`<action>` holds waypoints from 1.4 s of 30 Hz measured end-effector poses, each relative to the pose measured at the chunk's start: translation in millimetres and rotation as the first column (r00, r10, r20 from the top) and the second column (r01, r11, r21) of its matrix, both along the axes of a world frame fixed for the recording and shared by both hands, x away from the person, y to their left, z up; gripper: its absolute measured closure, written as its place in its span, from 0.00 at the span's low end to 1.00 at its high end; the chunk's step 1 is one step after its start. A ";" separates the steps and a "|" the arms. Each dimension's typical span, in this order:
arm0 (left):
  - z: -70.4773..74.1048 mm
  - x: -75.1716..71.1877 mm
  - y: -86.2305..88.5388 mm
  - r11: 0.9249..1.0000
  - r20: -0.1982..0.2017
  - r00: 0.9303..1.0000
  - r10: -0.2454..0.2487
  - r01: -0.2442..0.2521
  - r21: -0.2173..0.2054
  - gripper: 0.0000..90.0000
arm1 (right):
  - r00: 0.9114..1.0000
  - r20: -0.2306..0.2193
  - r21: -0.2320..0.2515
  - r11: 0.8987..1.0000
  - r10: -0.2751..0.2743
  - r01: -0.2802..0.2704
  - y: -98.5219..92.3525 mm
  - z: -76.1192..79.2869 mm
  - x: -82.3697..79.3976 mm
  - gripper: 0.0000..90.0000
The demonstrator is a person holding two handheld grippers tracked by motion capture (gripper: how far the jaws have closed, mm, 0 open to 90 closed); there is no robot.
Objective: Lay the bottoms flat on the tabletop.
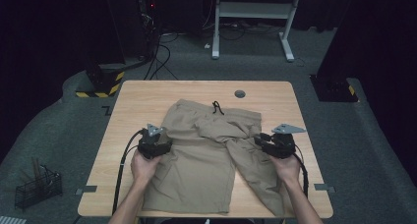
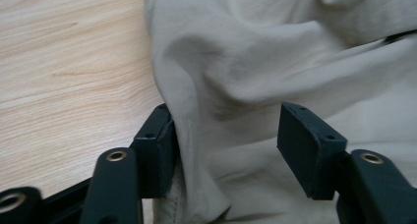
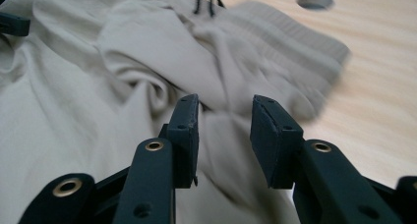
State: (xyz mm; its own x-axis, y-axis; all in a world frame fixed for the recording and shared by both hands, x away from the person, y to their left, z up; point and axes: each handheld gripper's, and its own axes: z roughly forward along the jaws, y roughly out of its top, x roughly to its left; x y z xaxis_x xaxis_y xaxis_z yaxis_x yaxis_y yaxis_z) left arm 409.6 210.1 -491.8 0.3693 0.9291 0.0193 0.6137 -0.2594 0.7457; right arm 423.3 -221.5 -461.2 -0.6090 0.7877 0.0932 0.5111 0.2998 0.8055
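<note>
Your beige shorts lie spread across the middle of the wooden table. Your left gripper stands apart over a fabric ridge, its left pad touching the cloth. Your right gripper gapes over a fold, gripping nothing. At lower left, a wire basket holds sticks.

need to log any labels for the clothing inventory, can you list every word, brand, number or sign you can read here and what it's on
No readable text in any view.
The khaki shorts: no label, tag or print visible.
The table: bare wood, no markings.
The left claw and right claw: plain black, no lettering.
Yellow-and-black hazard stripes on the floor stand beyond the table: a pattern, no words.
</note>
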 end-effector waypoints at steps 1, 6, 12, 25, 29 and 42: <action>0.5 -0.8 0.2 1.000 0.005 1.000 0.000 0.000 0.001 0.44 | 1.000 -0.001 -0.012 1.000 0.016 -0.016 8.4 0.8 5.0 0.69; 3.3 -9.0 9.1 0.999 0.015 0.999 0.043 -0.043 -0.029 0.42 | 0.999 -0.034 -0.020 0.999 0.042 -0.042 35.0 -4.9 25.8 0.65; 13.6 -26.6 14.4 0.996 0.065 0.998 0.017 -0.011 -0.089 0.40 | 0.997 -0.076 -0.071 0.997 0.026 -0.032 56.8 -22.2 46.2 0.59; -22.3 -27.1 -9.3 0.997 -0.020 0.998 -0.067 0.066 -0.045 0.40 | 0.993 -0.111 -0.227 0.974 -0.047 0.021 67.1 -43.0 82.0 0.99; -31.1 -24.8 -5.3 0.998 -0.028 0.998 -0.052 0.051 -0.039 0.39 | 0.988 -0.116 -0.229 0.971 -0.104 0.075 65.8 -46.0 100.4 0.99; -34.5 -23.4 -6.3 1.000 0.007 1.000 -0.026 0.027 -0.016 0.39 | 0.994 -0.099 -0.068 0.997 -0.049 0.042 50.7 -27.3 68.7 0.63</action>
State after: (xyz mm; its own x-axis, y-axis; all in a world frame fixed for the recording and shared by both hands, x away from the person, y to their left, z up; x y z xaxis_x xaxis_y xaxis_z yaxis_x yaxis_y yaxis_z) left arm 386.3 203.7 -526.3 0.3937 0.9192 0.0071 0.6020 -0.2637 0.7537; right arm 492.0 -170.8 -488.5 -0.5628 0.8206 0.0989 0.6025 0.3254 0.7288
